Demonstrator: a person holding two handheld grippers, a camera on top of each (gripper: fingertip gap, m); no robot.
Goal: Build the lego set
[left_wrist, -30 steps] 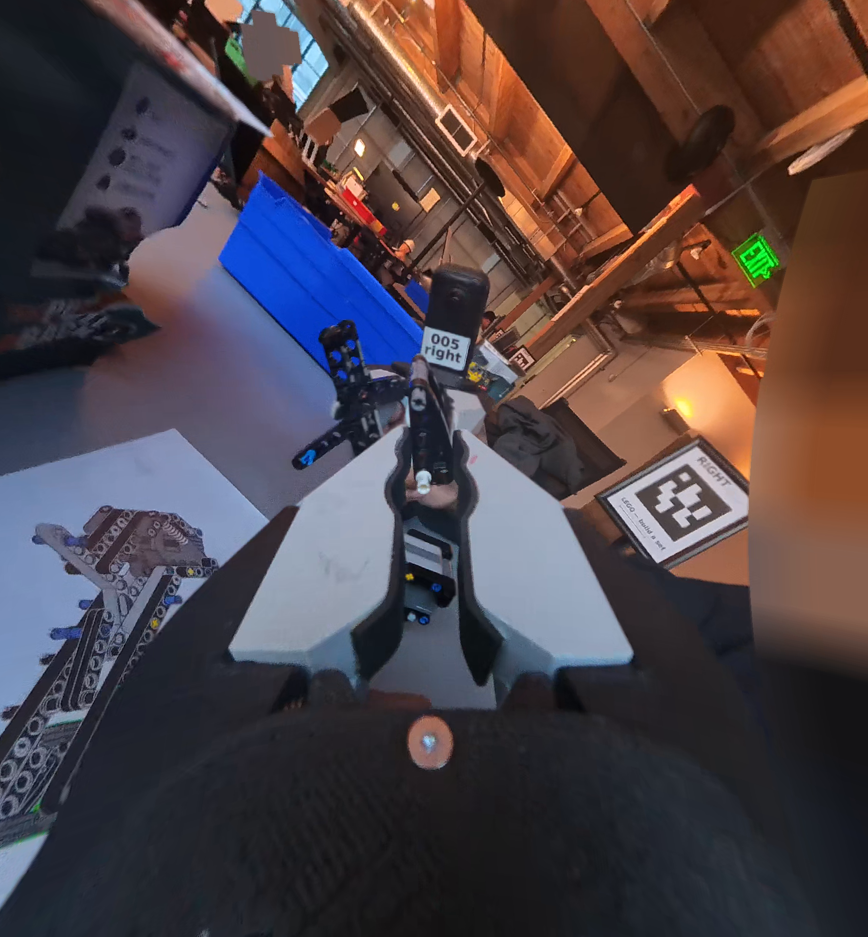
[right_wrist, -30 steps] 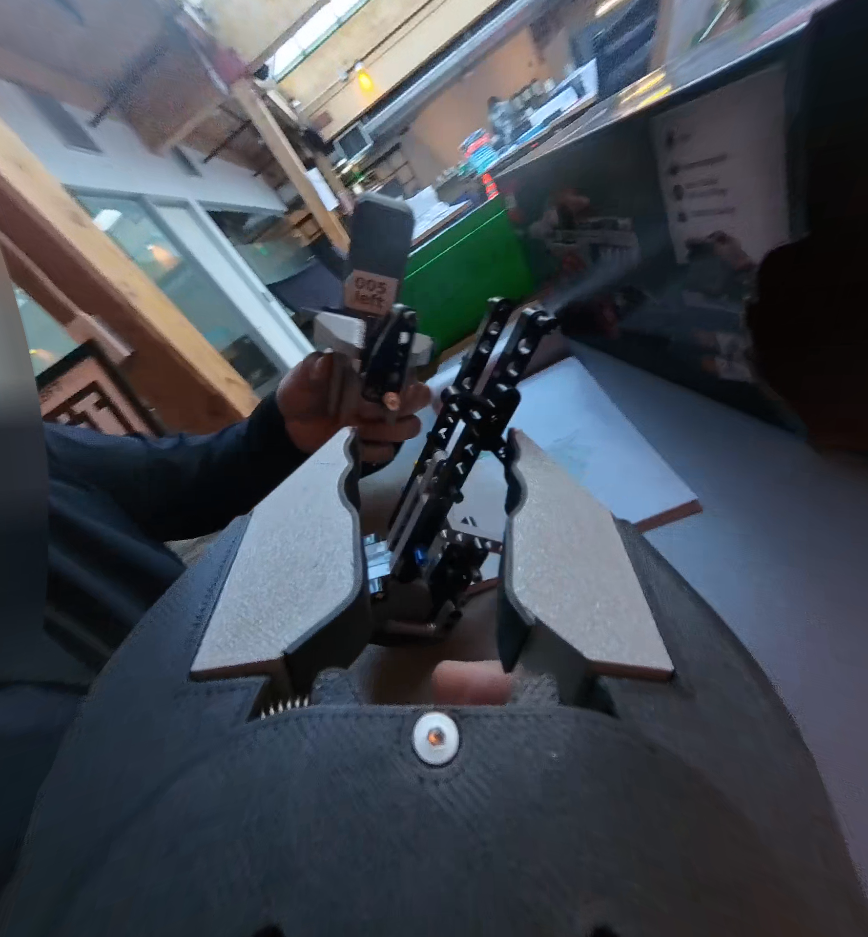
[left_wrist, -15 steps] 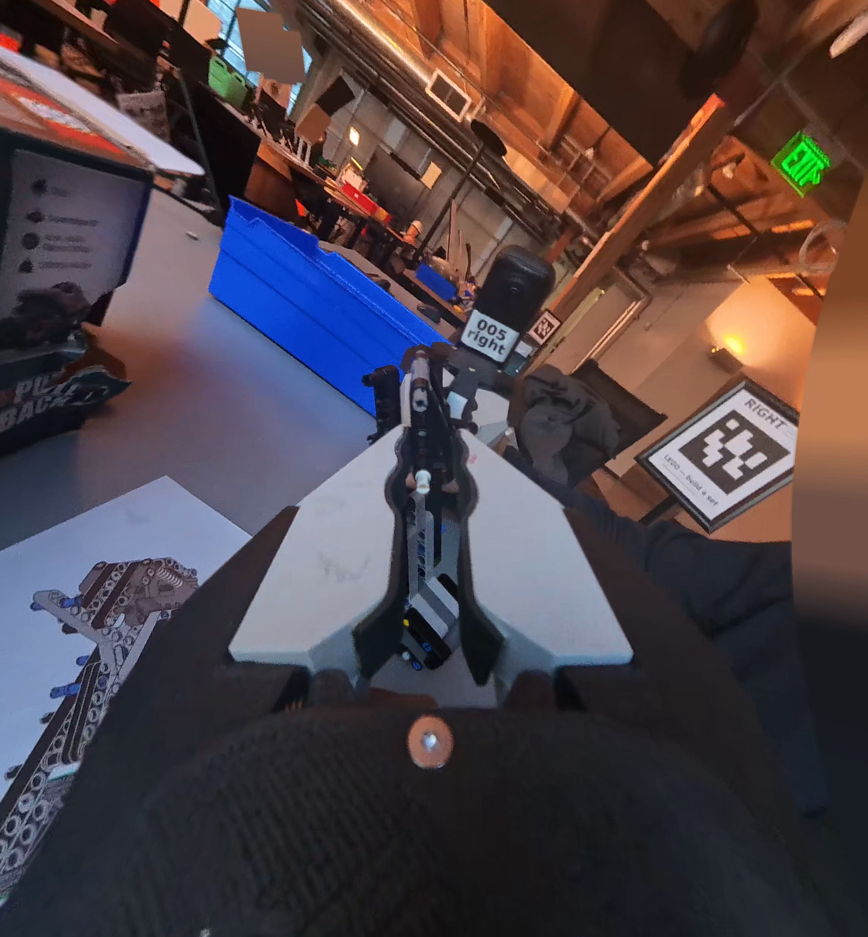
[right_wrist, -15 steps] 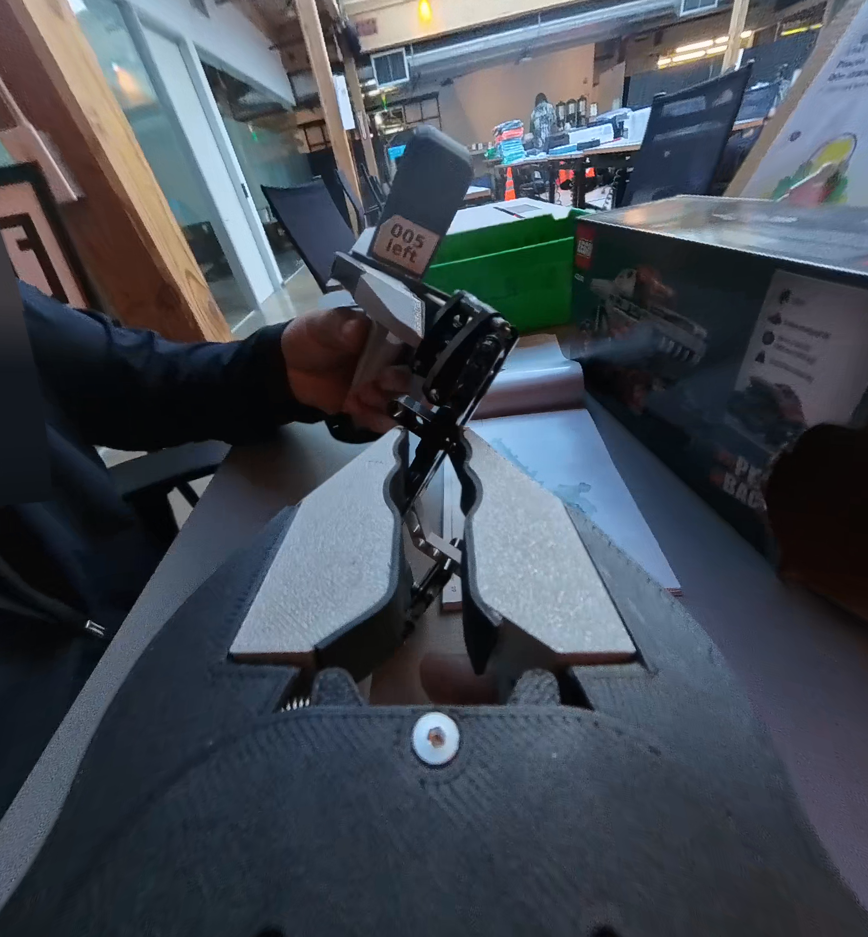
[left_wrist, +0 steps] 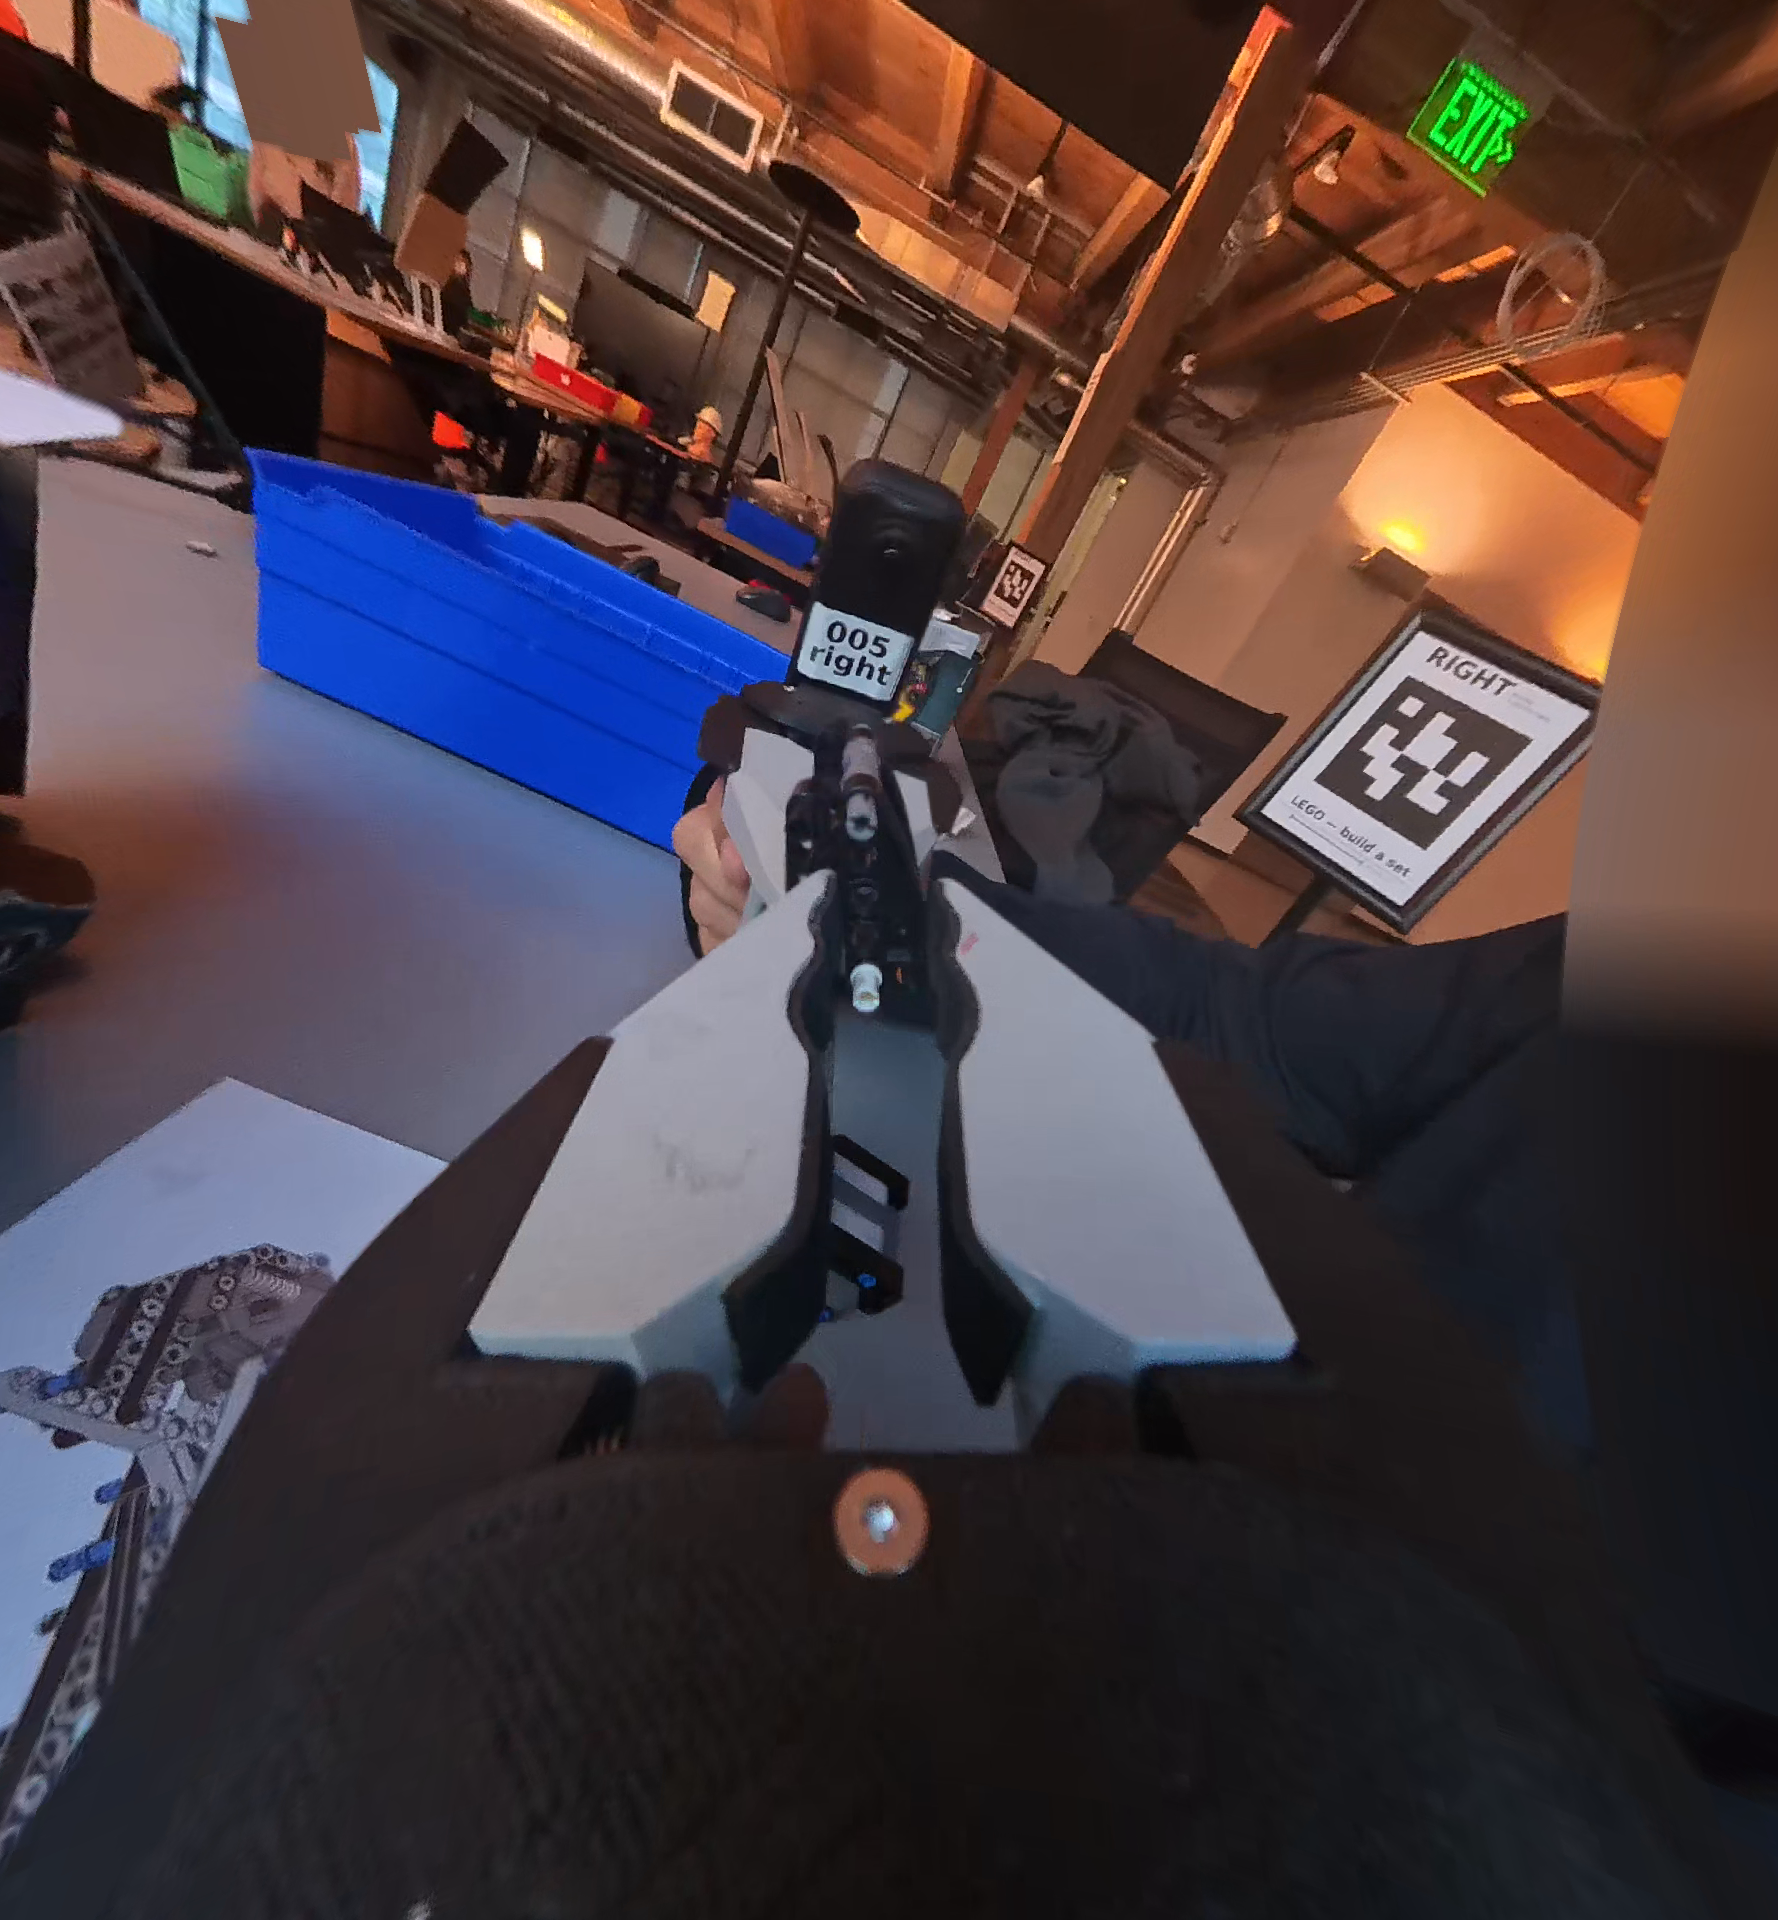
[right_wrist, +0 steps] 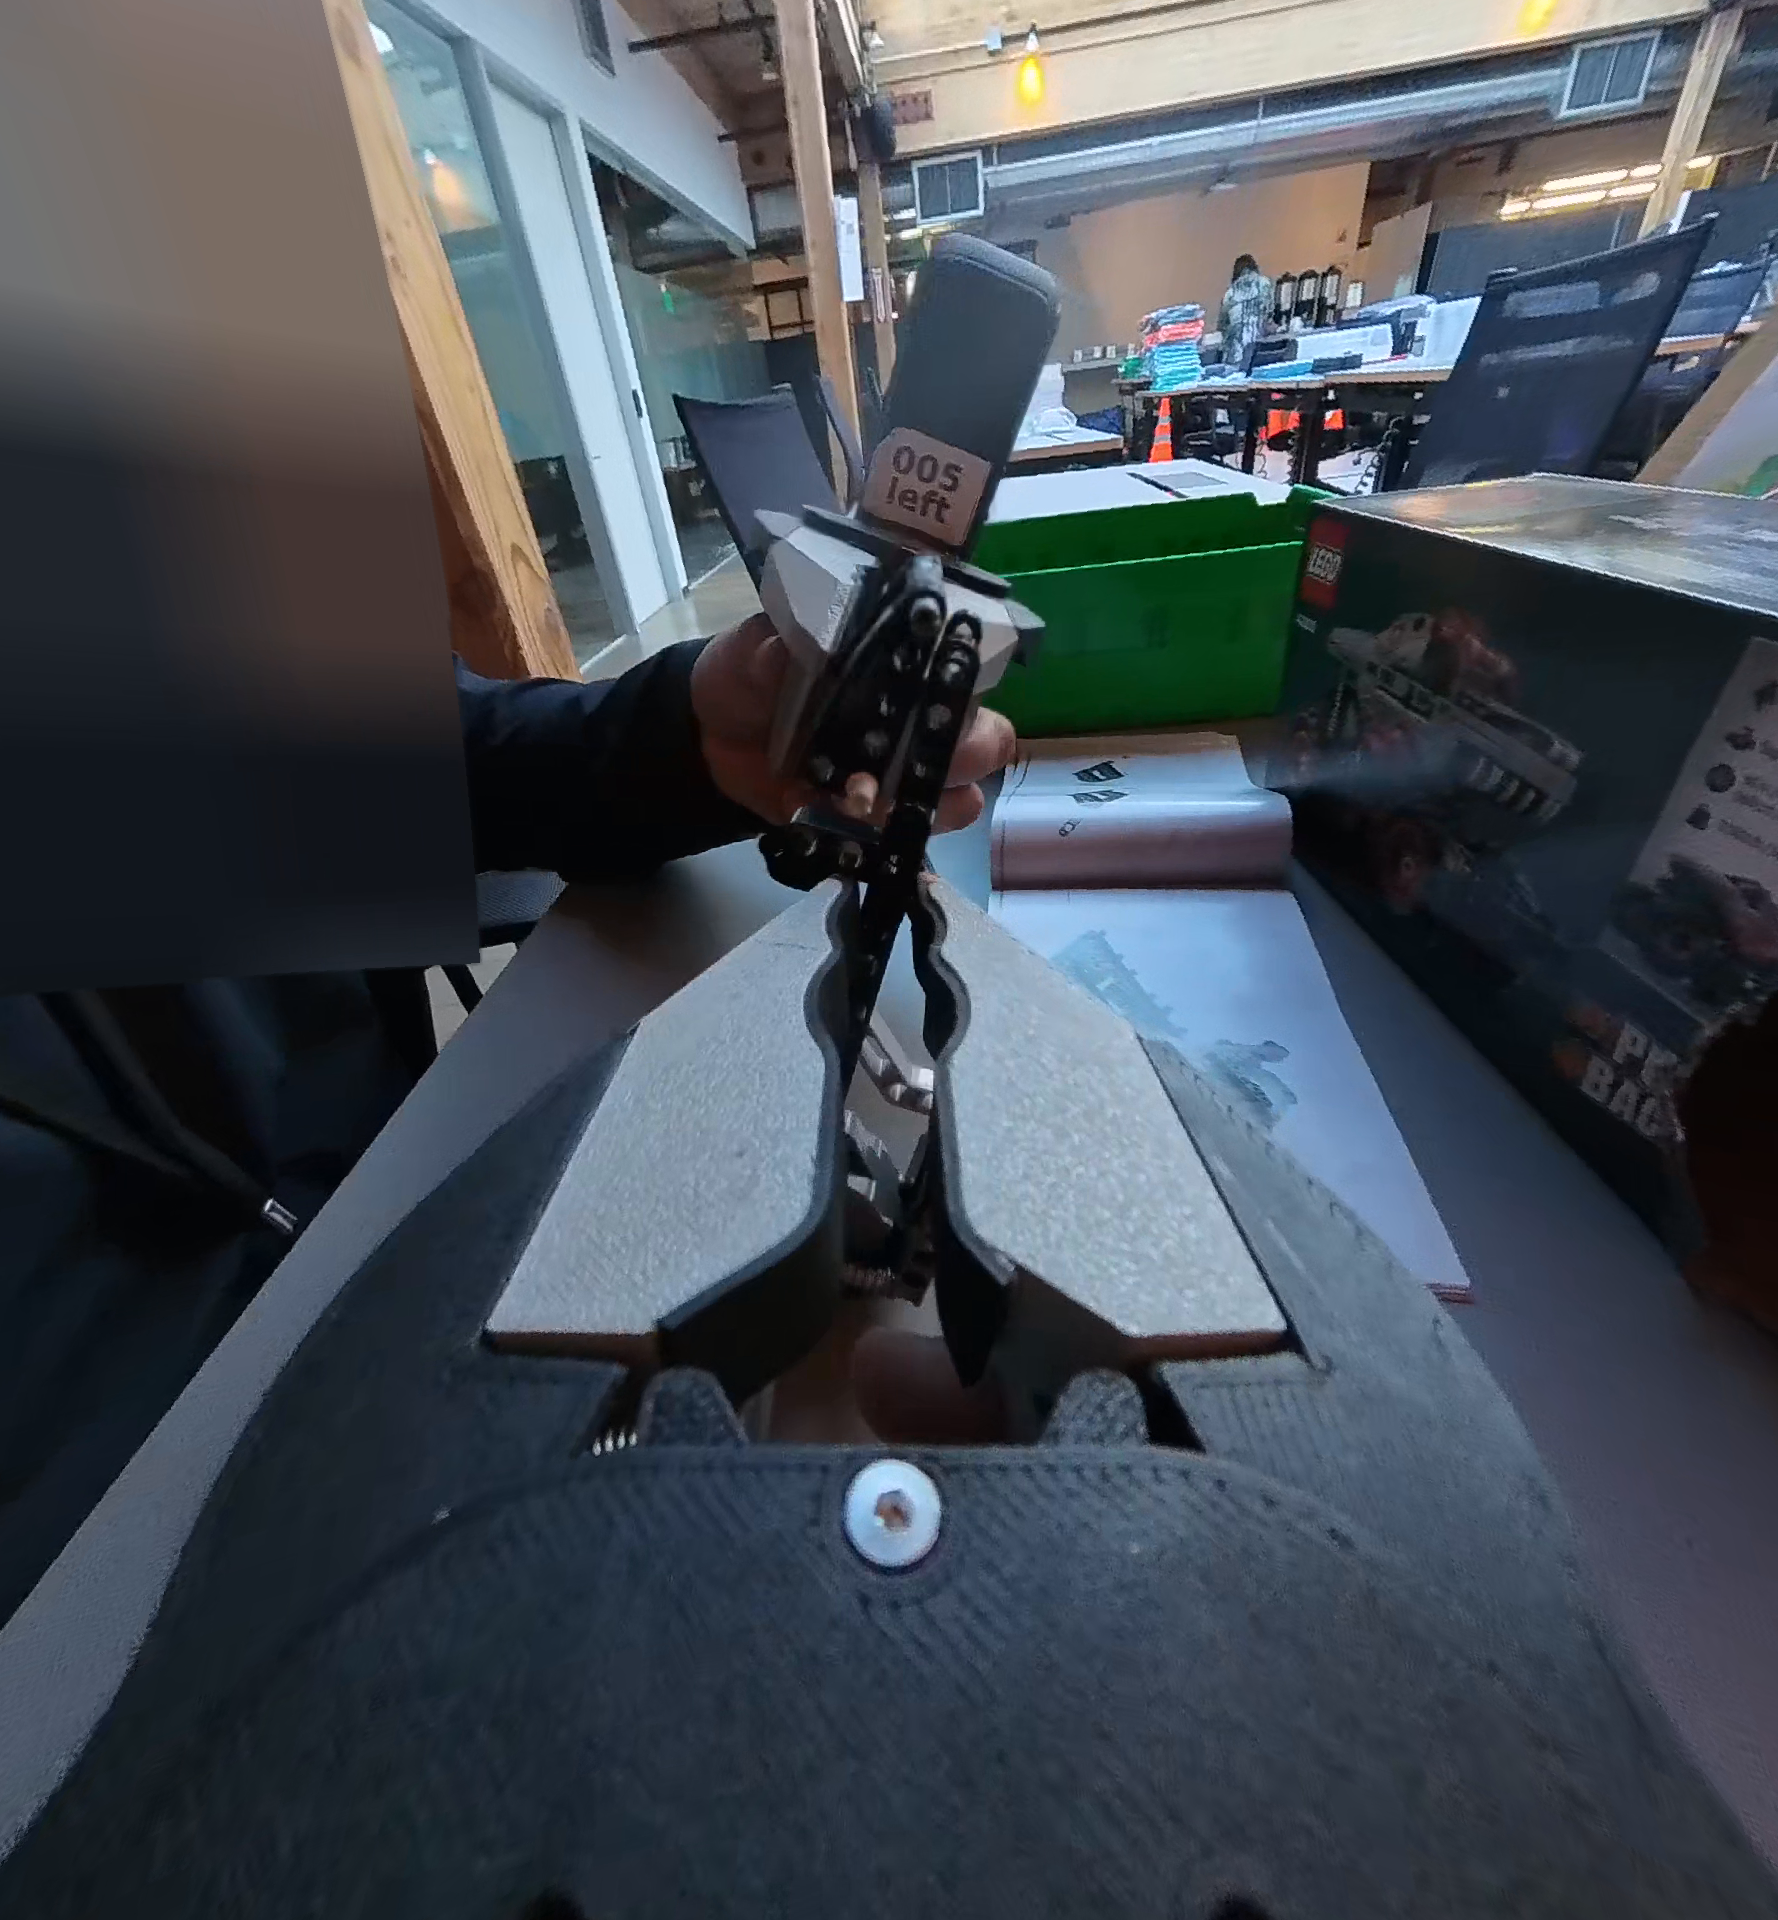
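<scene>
A black Technic lego assembly (right_wrist: pixel 890 727) of pinned beams is held in the air between both grippers, which face each other tip to tip. My right gripper (right_wrist: pixel 885 920) is shut on its thin lower beam. My left gripper (left_wrist: pixel 880 935) is shut on the other end, where a white pin (left_wrist: pixel 864 977) shows between the tips. A small black and grey part (left_wrist: pixel 864 1216) sits deeper between the left fingers. The left gripper (right_wrist: pixel 900 634) shows in the right wrist view, held by a hand. The right gripper (left_wrist: pixel 843 790) shows in the left wrist view.
The open instruction booklet (left_wrist: pixel 137 1299) lies on the grey table (left_wrist: pixel 293 914); it also shows in the right wrist view (right_wrist: pixel 1228 987). The dark lego box (right_wrist: pixel 1539 727) stands beside it. A blue bin (left_wrist: pixel 469 644) and a green bin (right_wrist: pixel 1134 613) stand farther back. A framed marker sign (left_wrist: pixel 1425 769) stands off the table. My hands' fingertips stand some 5 centimetres from each other.
The two grippers have come together tip to tip. The right gripper's fingers have narrowed onto the assembly, which has turned edge-on. Both views have tilted towards level.
</scene>
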